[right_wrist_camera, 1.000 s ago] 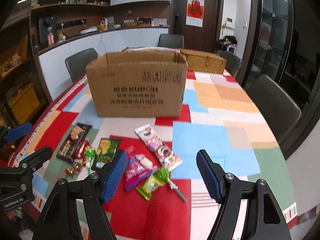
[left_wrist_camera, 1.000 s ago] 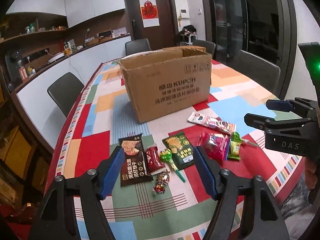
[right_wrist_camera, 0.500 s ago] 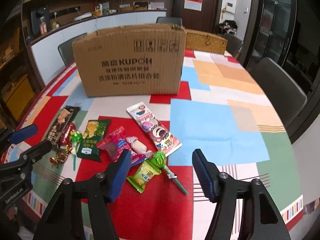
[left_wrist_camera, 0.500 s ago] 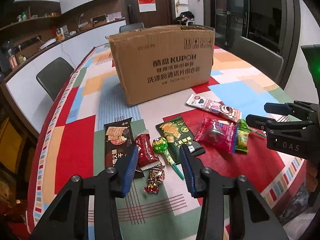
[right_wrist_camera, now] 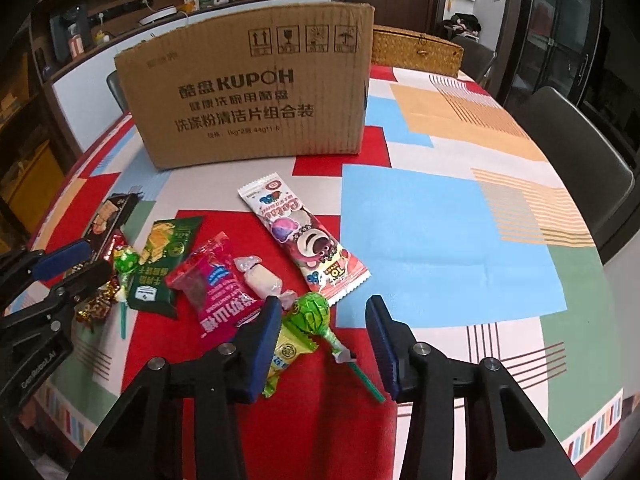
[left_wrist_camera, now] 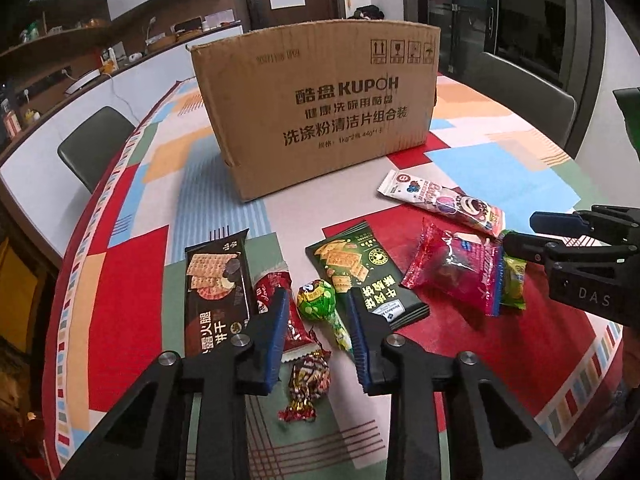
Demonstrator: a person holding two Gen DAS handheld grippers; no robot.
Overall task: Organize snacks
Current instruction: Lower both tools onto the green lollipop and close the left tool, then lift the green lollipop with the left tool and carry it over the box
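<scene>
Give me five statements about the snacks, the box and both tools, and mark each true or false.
1. A green lollipop lies between the left tool's closing jaws. True.
2. The cardboard box lies tipped on its side. False: it stands upright.
3. The right tool grips the long pink wrapper. False: its closing jaws frame another green lollipop, untouched.
4. The snacks lie in front of the box. True.
5. A dark biscuit pack lies right of the left tool. False: it lies left.
</scene>
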